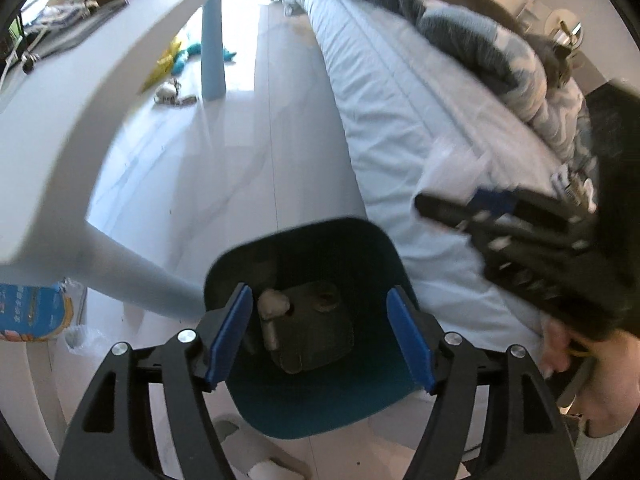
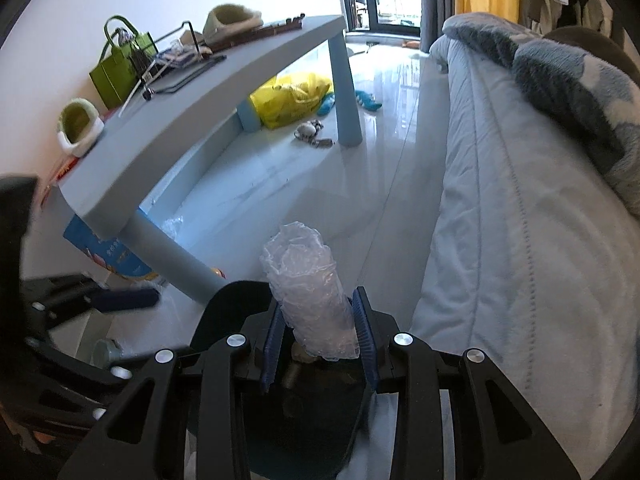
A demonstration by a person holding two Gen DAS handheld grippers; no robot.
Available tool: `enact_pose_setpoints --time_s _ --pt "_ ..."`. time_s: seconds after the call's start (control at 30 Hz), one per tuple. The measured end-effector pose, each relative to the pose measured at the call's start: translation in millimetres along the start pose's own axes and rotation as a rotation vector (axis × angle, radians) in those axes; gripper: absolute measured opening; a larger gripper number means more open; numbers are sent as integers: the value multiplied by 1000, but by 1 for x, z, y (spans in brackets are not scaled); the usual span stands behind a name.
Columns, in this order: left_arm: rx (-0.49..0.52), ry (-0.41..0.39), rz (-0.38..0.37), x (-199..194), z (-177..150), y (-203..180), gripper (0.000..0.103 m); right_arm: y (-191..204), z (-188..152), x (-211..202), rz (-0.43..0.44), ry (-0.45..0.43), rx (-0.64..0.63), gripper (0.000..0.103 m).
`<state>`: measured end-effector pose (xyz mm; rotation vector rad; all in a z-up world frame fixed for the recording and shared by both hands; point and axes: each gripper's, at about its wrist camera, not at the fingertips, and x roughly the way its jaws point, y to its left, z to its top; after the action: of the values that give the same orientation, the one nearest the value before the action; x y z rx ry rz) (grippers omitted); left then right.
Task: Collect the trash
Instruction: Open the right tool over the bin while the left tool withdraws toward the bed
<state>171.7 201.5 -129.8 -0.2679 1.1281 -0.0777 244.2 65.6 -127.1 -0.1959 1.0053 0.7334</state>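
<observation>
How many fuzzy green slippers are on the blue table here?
2. One slipper sits at the near end of the blue table, by the wall; the other slipper lies at the far end, toward the window. Others could be hidden behind the green bag.

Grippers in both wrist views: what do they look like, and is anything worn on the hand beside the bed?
Each handheld tool is black plastic: angular linkage arms with triangular cut-outs, joined by round silver pivot bolts. The left gripper and right gripper both end in flat fingers faced with ribbed blue pads. No cables are visible. The person's hand shows a pale ribbed sleeve cuff; no glove is visible.
</observation>
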Motion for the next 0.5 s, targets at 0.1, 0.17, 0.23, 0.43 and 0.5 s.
enact_pose_setpoints --time_s 0.1,0.17,0.23,0.43,0.5 --pt "-4 -58 -8 -16 3 4 73 2 -2 11 -2 27 -6 34" --pt "-7 -93 -12 -25 6 7 73 3 -4 17 -3 45 -12 34" --pt "-5 -139 -11 -37 10 9 73 6 -6 23 1 66 -16 34" --pt "15 -228 -11 -63 18 4 73 16 -15 37 33 128 -42 34" --pt "13 -246 -22 -69 21 2 73 20 -18 40 42 145 -43 34"
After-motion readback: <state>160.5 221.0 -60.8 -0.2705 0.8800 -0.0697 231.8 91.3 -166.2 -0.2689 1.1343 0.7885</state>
